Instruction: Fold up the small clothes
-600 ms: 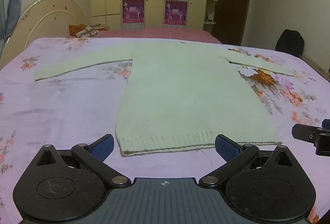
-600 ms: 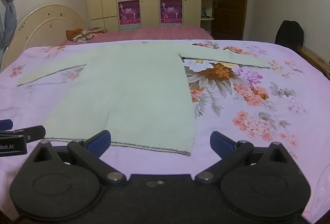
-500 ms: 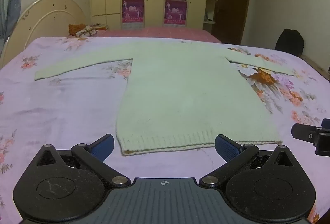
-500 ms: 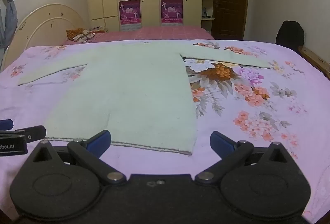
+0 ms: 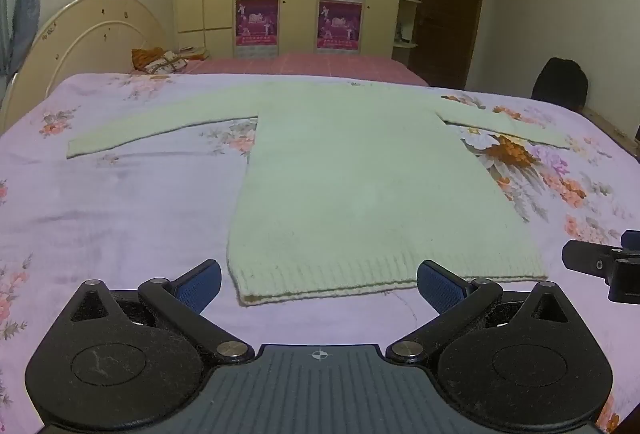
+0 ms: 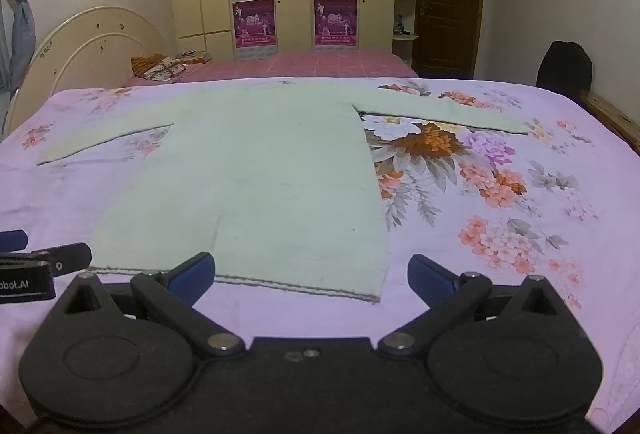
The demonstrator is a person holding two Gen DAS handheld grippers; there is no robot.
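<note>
Fingers of our left gripper (image 5: pixel 319 281) and right gripper (image 6: pixel 311 278) stand spread wide, holding nothing. Just ahead of both, the pale knit sweater (image 5: pixel 360 186) lies flat on the floral bedsheet (image 6: pixel 500 194). We judge it soft, light, limp; best pinched at the ribbed hem corners.

A pale green knit sweater (image 5: pixel 360 186) lies flat on the floral bedspread (image 5: pixel 100 202), sleeves outstretched, ribbed hem toward the near edge.
</note>
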